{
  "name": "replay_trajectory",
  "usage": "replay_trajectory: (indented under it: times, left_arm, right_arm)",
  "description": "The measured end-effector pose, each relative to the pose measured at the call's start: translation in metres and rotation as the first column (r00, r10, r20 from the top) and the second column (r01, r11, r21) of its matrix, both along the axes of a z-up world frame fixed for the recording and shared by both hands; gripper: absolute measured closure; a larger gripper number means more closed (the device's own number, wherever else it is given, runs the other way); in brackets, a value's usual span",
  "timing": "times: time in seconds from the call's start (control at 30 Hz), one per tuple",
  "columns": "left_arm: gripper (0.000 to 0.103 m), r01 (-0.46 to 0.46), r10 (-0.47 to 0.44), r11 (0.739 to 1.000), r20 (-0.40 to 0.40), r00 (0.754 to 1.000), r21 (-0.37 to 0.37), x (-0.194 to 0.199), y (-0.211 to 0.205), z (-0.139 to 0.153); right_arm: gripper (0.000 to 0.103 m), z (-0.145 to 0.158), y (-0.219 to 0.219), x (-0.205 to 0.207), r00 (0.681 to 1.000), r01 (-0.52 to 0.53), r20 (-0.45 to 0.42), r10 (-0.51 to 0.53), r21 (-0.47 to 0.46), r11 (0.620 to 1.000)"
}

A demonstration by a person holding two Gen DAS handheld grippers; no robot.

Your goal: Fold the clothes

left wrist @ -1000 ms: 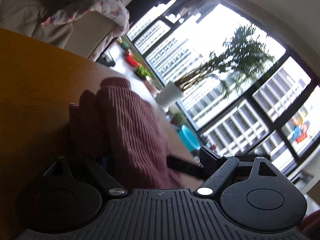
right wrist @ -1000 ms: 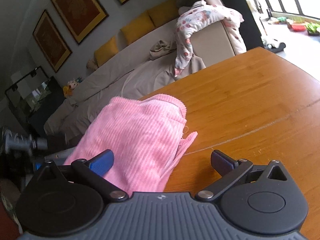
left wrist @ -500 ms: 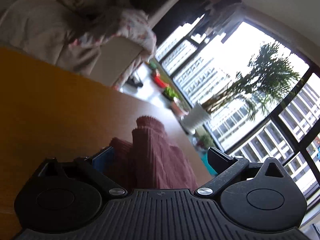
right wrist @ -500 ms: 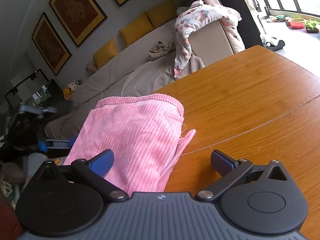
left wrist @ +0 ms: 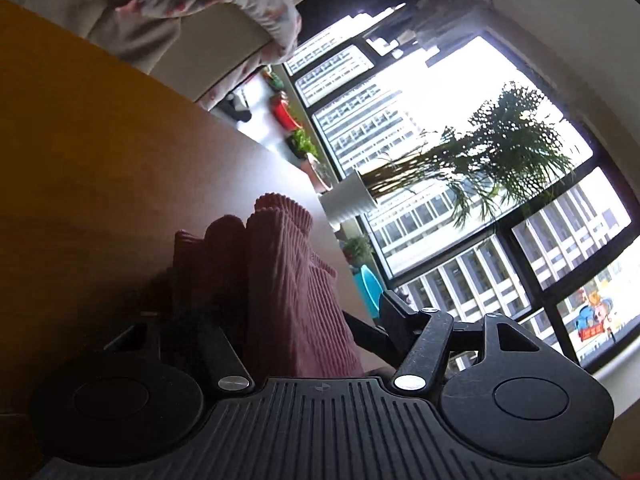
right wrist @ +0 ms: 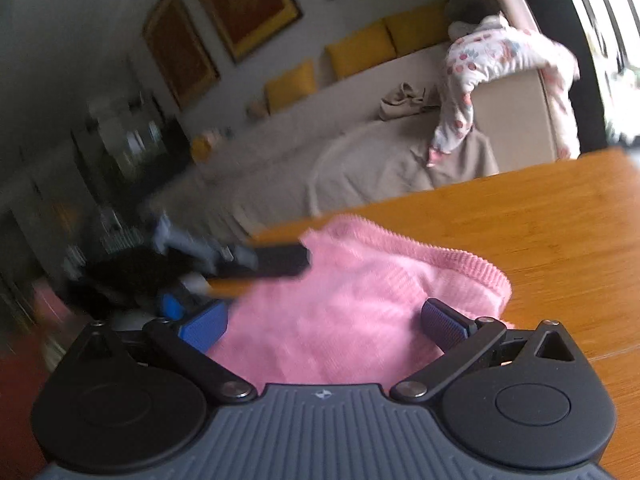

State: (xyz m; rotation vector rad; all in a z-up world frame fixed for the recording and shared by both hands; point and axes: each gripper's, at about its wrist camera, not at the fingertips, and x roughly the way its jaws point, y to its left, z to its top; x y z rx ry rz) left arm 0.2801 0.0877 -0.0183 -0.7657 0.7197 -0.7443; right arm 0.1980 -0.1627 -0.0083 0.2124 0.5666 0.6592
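Claws are both seen spread: the right claw [right wrist: 324, 326] is held wide over the cloth, and the left claw [left wrist: 292, 316] is splayed too, with nothing pinched by either as far as can be seen. The table [right wrist: 540, 220] is now viewed from lower and closer on the right than half a second ago. The cloth [right wrist: 340, 312], lying on it at 6 o'clock, has been brought between the right fingers, where before it lay toward their 9 o'clock side. In the left view it is seen bunched in ridges at 6 o'clock. A grasp at opposite edges is suggested, for a fold or for smoothing; which one is not settled. The right view is smeared by motion, so the left claw's tip at 9 o'clock is barely made out. The left claw's left finger is lost in shadow, and the cloth's layers cannot be counted.
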Motion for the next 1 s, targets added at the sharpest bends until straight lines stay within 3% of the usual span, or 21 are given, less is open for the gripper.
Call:
replay_trajectory:
  times: [0.07,0.2,0.37,0.4,0.43,0.47,0.5,0.57,0.63,0.7,0.77,0.83,0.93,1.0]
  left_arm:
    - [0.028,-0.013,0.012,0.999,0.015,1.000,0.033,-0.005,0.002,0.005]
    - [0.009,-0.042,0.036,0.994,0.060,0.998,0.099,-0.022,0.007,0.018]
    - [0.010,0.005,-0.014,0.992,0.073,0.997,0.126,-0.066,0.006,0.020]
    - [0.013,0.011,-0.023,0.988,0.074,0.997,0.156,-0.073,0.003,0.017]
    - [0.024,0.015,-0.028,0.982,0.066,0.997,0.190,-0.079,0.001,0.010]
    - [0.034,0.019,-0.033,0.974,0.058,0.998,0.224,-0.085,0.000,0.004]
    - [0.037,0.024,-0.038,0.966,0.050,0.998,0.258,-0.091,-0.001,-0.002]
    - [0.039,0.040,-0.045,0.971,0.015,0.999,0.234,-0.098,-0.001,-0.013]
    - [0.040,0.052,-0.053,0.975,-0.003,0.999,0.215,-0.104,-0.001,-0.021]
    - [0.040,0.062,-0.063,0.976,0.000,0.998,0.208,-0.107,-0.004,-0.023]
    - [0.039,0.067,-0.075,0.967,0.021,0.997,0.245,-0.110,-0.009,-0.020]
    - [0.036,0.078,-0.090,0.965,0.038,0.995,0.249,-0.110,-0.005,-0.011]
    - [0.021,0.046,-0.063,0.983,0.094,0.994,0.178,-0.117,0.019,0.009]
    - [0.017,-0.014,-0.006,0.990,0.145,0.989,0.139,-0.116,0.037,0.026]
  right_arm:
    - [0.000,0.002,0.008,-0.007,0.999,0.012,0.046,-0.007,-0.103,0.995]
    - [0.000,0.016,-0.012,-0.018,0.998,0.059,0.020,-0.058,-0.039,0.997]
    - [0.000,0.003,-0.046,-0.014,0.975,0.147,-0.187,-0.119,0.142,0.979]
    - [0.002,-0.001,-0.048,-0.012,0.969,0.154,-0.215,-0.117,0.163,0.975]
    - [0.008,-0.005,-0.048,-0.009,0.965,0.159,-0.237,-0.115,0.177,0.971]
    - [0.030,-0.005,-0.044,-0.007,0.966,0.155,-0.234,-0.113,0.169,0.973]
    - [0.036,-0.001,-0.039,-0.008,0.972,0.143,-0.208,-0.109,0.156,0.977]
    - [0.040,0.006,-0.031,-0.009,0.984,0.116,-0.153,-0.095,0.134,0.984]
    - [0.041,0.013,-0.022,-0.008,0.994,0.072,-0.091,-0.062,0.109,0.991]
    - [0.040,0.011,-0.007,-0.001,0.996,0.070,-0.062,-0.070,-0.014,0.997]
    - [0.031,0.000,0.002,0.007,0.992,0.091,-0.078,-0.102,-0.123,0.988]
    - [0.028,0.001,0.000,0.004,0.992,0.097,-0.072,-0.107,-0.123,0.988]
    - [0.021,0.016,-0.004,-0.019,0.995,0.104,0.015,-0.103,-0.133,0.986]
    - [0.020,0.026,-0.003,-0.035,0.995,0.082,0.068,-0.074,-0.131,0.988]
